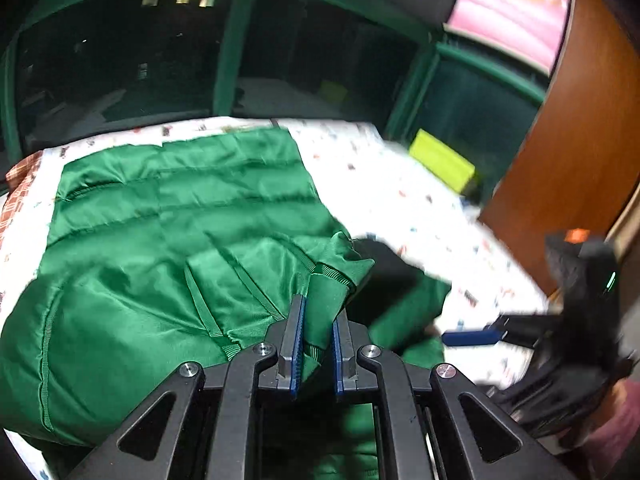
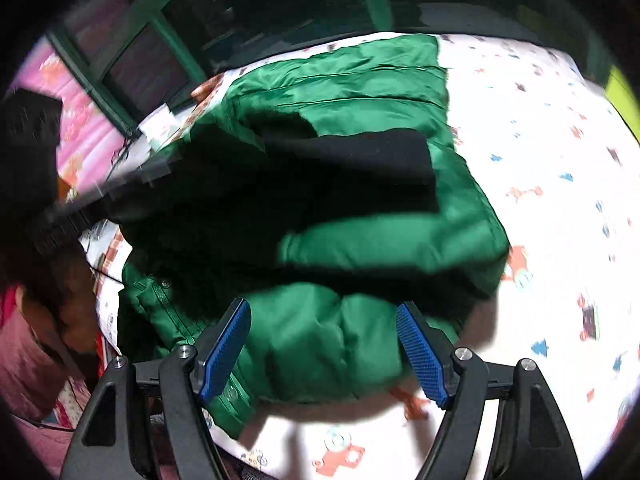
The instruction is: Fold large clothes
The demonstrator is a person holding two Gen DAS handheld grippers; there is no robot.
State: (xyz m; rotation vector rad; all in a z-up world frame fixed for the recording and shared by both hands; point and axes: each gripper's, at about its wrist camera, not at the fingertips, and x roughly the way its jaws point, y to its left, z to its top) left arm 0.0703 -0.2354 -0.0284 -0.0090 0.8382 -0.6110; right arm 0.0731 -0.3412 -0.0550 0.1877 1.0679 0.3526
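A green quilted jacket (image 1: 172,216) with a black lining (image 2: 348,160) lies on a white patterned bedsheet (image 1: 400,184). My left gripper (image 1: 318,320) is shut on a fold of the jacket's ribbed edge and holds it up over the jacket body. My right gripper (image 2: 324,320) is open, its blue pads either side of a green padded part of the jacket (image 2: 320,340) without gripping it. The right gripper also shows blurred at the right of the left wrist view (image 1: 472,336).
The bed's sheet (image 2: 540,200) spreads to the right. A dark window with a green frame (image 1: 236,40) stands behind the bed. A wooden panel (image 1: 580,140) is at the right, a yellow-green object (image 1: 444,160) beside it. Pink fabric (image 2: 80,120) hangs at the left.
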